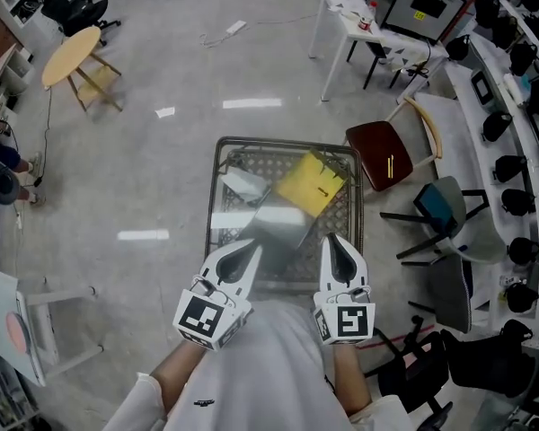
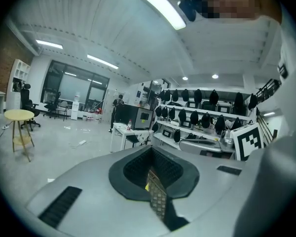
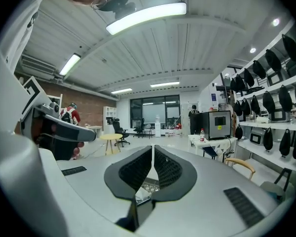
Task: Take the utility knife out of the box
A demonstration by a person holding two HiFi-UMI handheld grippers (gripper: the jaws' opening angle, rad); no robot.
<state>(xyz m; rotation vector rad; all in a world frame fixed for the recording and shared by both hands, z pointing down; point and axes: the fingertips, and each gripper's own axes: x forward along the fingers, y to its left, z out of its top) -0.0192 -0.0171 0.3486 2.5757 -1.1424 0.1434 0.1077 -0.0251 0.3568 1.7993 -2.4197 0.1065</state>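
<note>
Approach stage, with nothing grasped yet. The left gripper [image 1: 250, 253] and right gripper [image 1: 334, 242] are hovering at the 6 o'clock rim of a square-mesh metal basket [image 1: 287, 142]. Each has its jaws pressed together and empty. A yellow box [image 1: 312, 184], flat, cardboard-like and tilted, is lying at the basket's 1 o'clock. It is resting partly over a smooth, glossy grey sheet [image 1: 278, 227], and a white packet [image 1: 242, 185] is sitting at 11 o'clock. The utility knife is not showing and is presumably inside the box. The next move is likely calling for one gripper to open, reach toward 12 o'clock and steady the box.
</note>
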